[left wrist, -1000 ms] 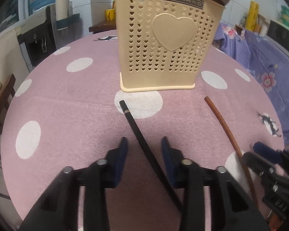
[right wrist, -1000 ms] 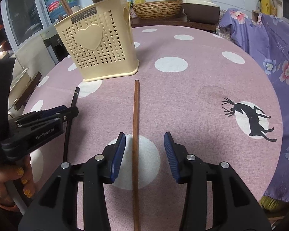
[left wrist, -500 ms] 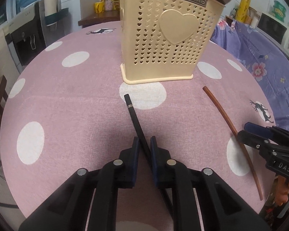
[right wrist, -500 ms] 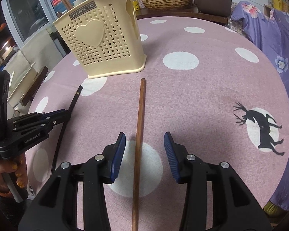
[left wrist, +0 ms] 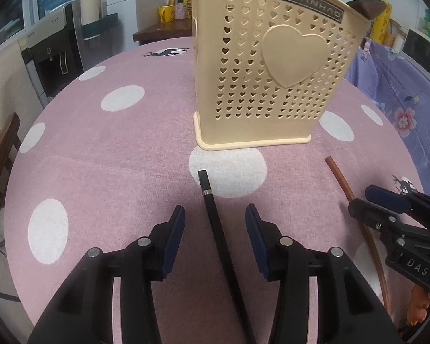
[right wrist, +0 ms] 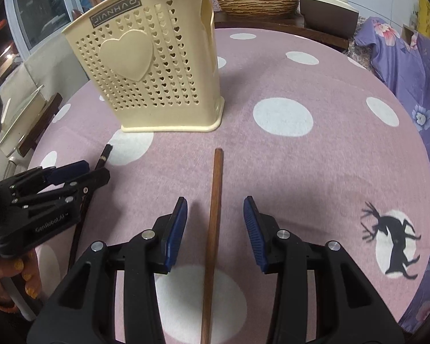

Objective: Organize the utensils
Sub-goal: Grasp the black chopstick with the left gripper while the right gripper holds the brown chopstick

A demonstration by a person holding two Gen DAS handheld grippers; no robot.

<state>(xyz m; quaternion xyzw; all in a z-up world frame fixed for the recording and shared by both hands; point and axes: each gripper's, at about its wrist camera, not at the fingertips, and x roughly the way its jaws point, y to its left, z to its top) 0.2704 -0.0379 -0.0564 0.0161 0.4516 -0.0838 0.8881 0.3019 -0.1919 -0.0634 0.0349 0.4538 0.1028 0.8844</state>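
Observation:
A cream perforated utensil holder (left wrist: pixel 266 86) (right wrist: pixel 157 86) stands on the pink dotted tablecloth (left wrist: pixel 100 157), with a few utensils sticking out of its top. A black chopstick (left wrist: pixel 223 246) lies flat between the pads of my left gripper (left wrist: pixel 215 212). Those jaws are opening and the pads are clear of the chopstick. A brown wooden chopstick (right wrist: pixel 217 172) lies flat between the pads of my right gripper (right wrist: pixel 215 203). Its jaws are closing slightly, with gaps on both sides. Each gripper shows in the other's view: left gripper (right wrist: pixel 96 171), right gripper (left wrist: pixel 359 199).
The round table drops off at its edges on all sides. A water dispenser (left wrist: pixel 51 54) stands beyond the far left edge. A purple flowered cloth (right wrist: pixel 410 66) covers furniture on the right. A woven basket (right wrist: pixel 256 1) sits on a sideboard behind the table.
The left jaws closed around the black chopstick half a second ago and have since spread apart. Both grippers have slid along their chopsticks toward the holder.

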